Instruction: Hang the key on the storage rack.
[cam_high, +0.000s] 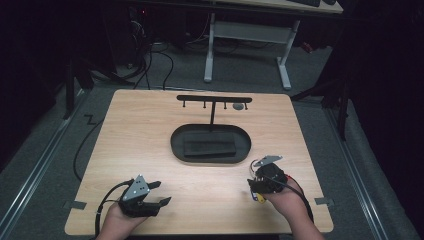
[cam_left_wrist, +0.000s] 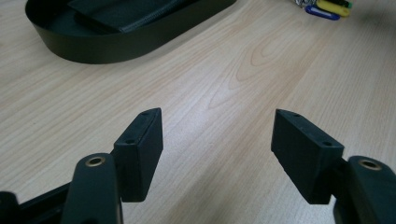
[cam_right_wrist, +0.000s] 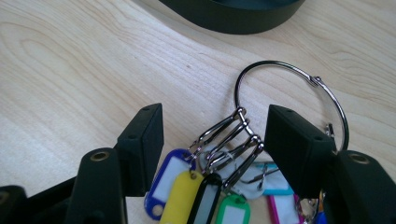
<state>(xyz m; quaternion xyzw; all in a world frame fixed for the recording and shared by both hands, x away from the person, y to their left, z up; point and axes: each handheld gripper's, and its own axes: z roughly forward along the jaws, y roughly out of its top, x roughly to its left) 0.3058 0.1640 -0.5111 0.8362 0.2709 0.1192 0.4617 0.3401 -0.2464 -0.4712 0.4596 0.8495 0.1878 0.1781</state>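
Pale wood-grain tabletop (cam_high: 150, 150) in a dark room, grey carpet around it. Right gripper (cam_right_wrist: 215, 135): jaws well apart, straddling a large silver key ring (cam_right_wrist: 289, 93) strung with coloured plastic key tags (cam_right_wrist: 180, 186); clips and tags lying between the pads, no pad visibly pressing on them; ring curving ahead of the jaw tips. Left gripper (cam_left_wrist: 217, 144): jaws wide, nothing between them, bare wood beneath. Black oval tray (cam_high: 177, 145) with a black key-hook stand (cam_high: 214, 99) ahead of both grippers, apart from them.
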